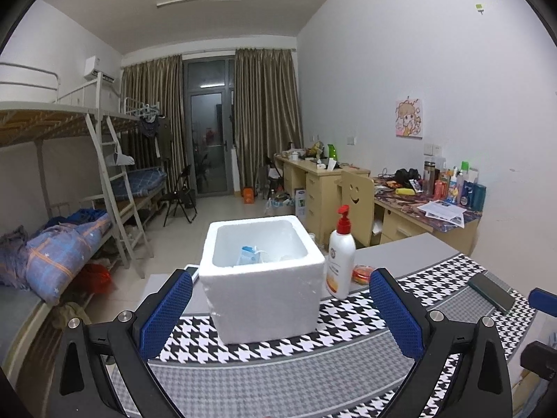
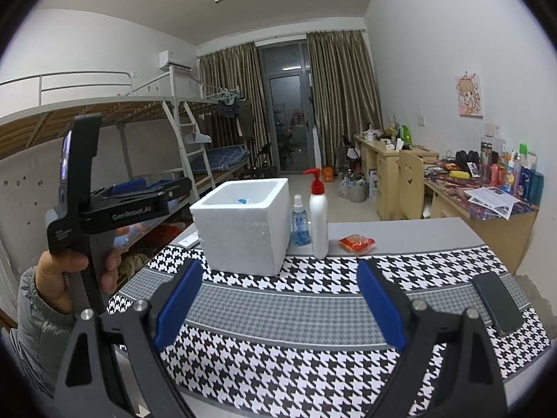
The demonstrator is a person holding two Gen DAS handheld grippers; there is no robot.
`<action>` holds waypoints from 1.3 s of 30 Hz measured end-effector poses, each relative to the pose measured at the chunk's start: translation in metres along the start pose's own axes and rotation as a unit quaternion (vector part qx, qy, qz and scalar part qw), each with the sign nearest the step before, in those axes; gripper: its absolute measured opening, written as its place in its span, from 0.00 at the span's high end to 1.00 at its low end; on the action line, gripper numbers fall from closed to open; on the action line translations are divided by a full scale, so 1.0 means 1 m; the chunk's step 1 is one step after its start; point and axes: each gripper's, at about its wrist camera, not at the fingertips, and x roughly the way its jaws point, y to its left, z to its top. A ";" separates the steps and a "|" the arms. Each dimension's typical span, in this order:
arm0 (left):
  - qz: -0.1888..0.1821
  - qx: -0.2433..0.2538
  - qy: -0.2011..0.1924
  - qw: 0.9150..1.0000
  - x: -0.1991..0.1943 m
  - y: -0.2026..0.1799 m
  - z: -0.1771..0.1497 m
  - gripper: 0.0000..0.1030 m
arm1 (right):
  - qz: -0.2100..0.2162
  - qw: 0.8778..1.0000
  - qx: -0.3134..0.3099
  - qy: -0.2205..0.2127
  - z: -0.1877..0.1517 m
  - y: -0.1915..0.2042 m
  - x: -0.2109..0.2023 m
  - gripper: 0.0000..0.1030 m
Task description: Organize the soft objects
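A white foam box (image 1: 264,278) stands on the houndstooth mat (image 1: 278,365); it also shows in the right wrist view (image 2: 243,226). Inside it lie blue-and-white soft packets (image 1: 249,255). A red-orange soft packet (image 2: 357,243) lies on the grey table right of the box, half hidden behind the bottle in the left wrist view (image 1: 362,274). My left gripper (image 1: 280,308) is open and empty, just in front of the box. My right gripper (image 2: 280,301) is open and empty, further back over the mat. The left gripper's body (image 2: 115,205) is held up at the left.
A white pump bottle with red top (image 2: 318,223) and a small blue spray bottle (image 2: 300,224) stand right of the box. A dark phone (image 2: 497,303) lies on the mat's right. A white flat device (image 2: 189,240) lies left of the box. Bunk beds left, desks right.
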 end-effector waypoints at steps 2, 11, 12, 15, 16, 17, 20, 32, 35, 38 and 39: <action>0.001 -0.001 -0.004 1.000 -0.010 -0.002 -0.001 0.01 | 0.001 1.000 -0.003 -0.004 -0.002 0.002 -0.005 0.10; 0.010 -0.005 -0.026 1.000 -0.049 -0.010 -0.015 0.01 | 0.013 1.000 -0.013 -0.013 -0.008 0.012 -0.022 0.10; 0.010 -0.006 -0.027 1.000 -0.052 -0.009 -0.016 0.01 | 0.014 1.000 -0.014 -0.014 -0.009 0.013 -0.023 0.10; 0.008 -0.012 -0.030 0.999 -0.063 -0.010 -0.023 0.01 | 0.018 1.000 -0.015 -0.018 -0.012 0.017 -0.029 0.10; 0.009 -0.014 -0.031 0.999 -0.067 -0.010 -0.025 0.01 | 0.017 1.000 -0.017 -0.019 -0.014 0.018 -0.031 0.10; 0.009 -0.015 -0.032 0.999 -0.070 -0.010 -0.027 0.01 | 0.017 1.000 -0.018 -0.020 -0.015 0.019 -0.033 0.10; 0.016 -0.018 -0.037 0.999 -0.082 -0.010 -0.034 0.01 | 0.015 0.999 -0.023 -0.024 -0.019 0.023 -0.038 0.10; 0.042 -0.030 -0.056 0.997 -0.129 -0.011 -0.068 0.01 | 0.010 0.998 -0.046 -0.049 -0.040 0.044 -0.063 0.10; 0.042 -0.034 -0.060 0.997 -0.139 -0.010 -0.076 0.01 | 0.012 0.998 -0.044 -0.052 -0.045 0.048 -0.066 0.10; 0.046 -0.033 -0.068 0.996 -0.151 -0.012 -0.085 0.01 | 0.009 0.998 -0.029 -0.058 -0.048 0.048 -0.070 0.10; 0.051 -0.032 -0.071 0.996 -0.154 -0.013 -0.088 0.01 | 0.009 0.998 -0.028 -0.059 -0.048 0.049 -0.071 0.10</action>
